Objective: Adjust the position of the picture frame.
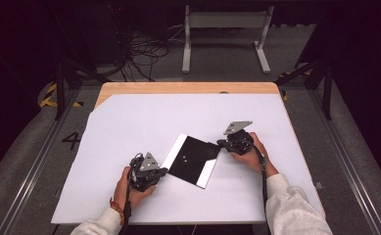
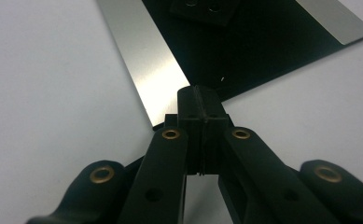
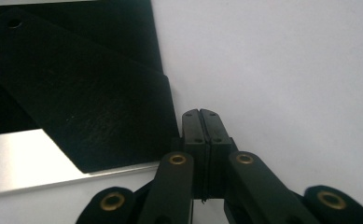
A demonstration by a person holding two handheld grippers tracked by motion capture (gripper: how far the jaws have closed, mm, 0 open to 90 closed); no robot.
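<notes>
Both hand-held grippers, left (image 1: 162, 171) and right (image 1: 221, 143), sit closed at opposite corners of the black sheet (image 1: 193, 157) mid-counter (image 1: 129, 122); any folding or moving looks unstarted. Left gripper view: tips (image 2: 198, 100) touch its near corner, holding nothing. Right gripper view: tips (image 3: 200, 123) rest just beside its edge.

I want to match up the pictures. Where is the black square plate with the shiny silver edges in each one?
High view: the black plate lies mid-table, tilted, between the left gripper and the right gripper.
Left gripper view: it spans the top, beyond the shut jaws.
Right gripper view: it covers the upper left.
Shared landmark: the two small holes in its black strip.
</notes>
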